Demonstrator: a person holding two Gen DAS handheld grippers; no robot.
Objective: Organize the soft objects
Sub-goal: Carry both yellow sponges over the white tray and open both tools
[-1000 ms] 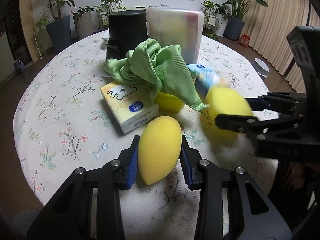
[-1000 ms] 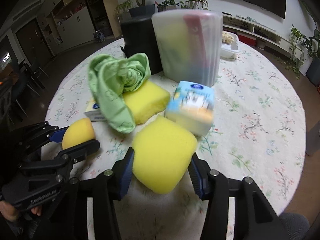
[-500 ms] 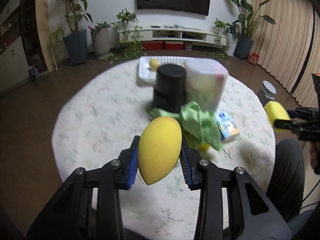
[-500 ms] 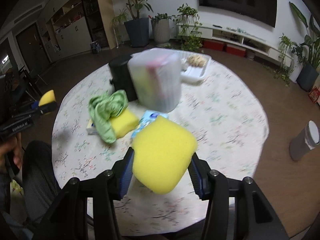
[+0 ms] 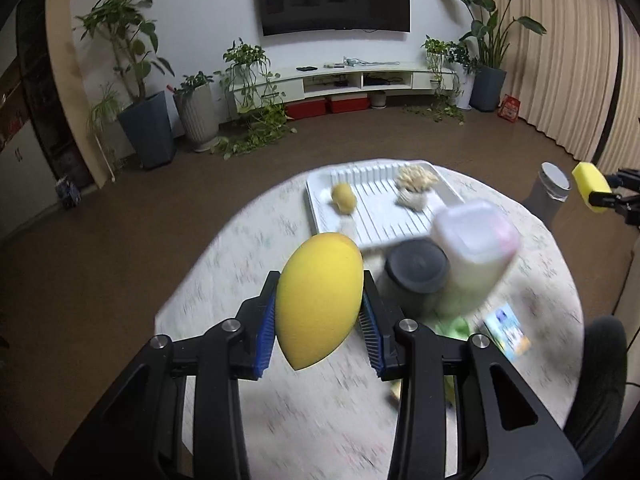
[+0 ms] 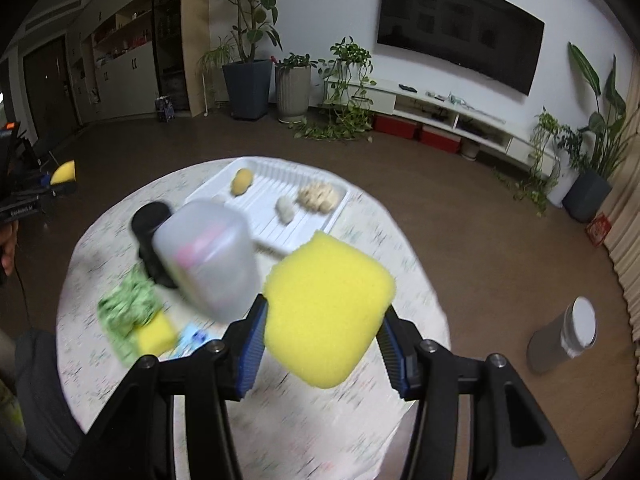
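My left gripper [image 5: 320,322] is shut on a yellow egg-shaped sponge [image 5: 318,300] and holds it high above the round table [image 5: 280,392]. My right gripper [image 6: 322,340] is shut on a square yellow sponge [image 6: 326,312], also high above the table. A white ridged tray [image 5: 384,212] at the table's far side holds a small yellow sponge [image 5: 344,198] and two pale soft pieces [image 5: 414,178]. A green cloth [image 6: 128,300], another yellow sponge [image 6: 156,334] and a blue tissue pack [image 5: 508,330] lie on the table.
A black cylinder [image 5: 416,266] and a translucent lidded box [image 5: 476,240] stand mid-table in front of the tray. A grey bin [image 6: 564,338] stands on the floor to the right. Potted plants and a TV unit line the far wall.
Both grippers have risen far above the table with their sponges and moved apart. The table now looks small, and the white tray behind the containers has come into view.
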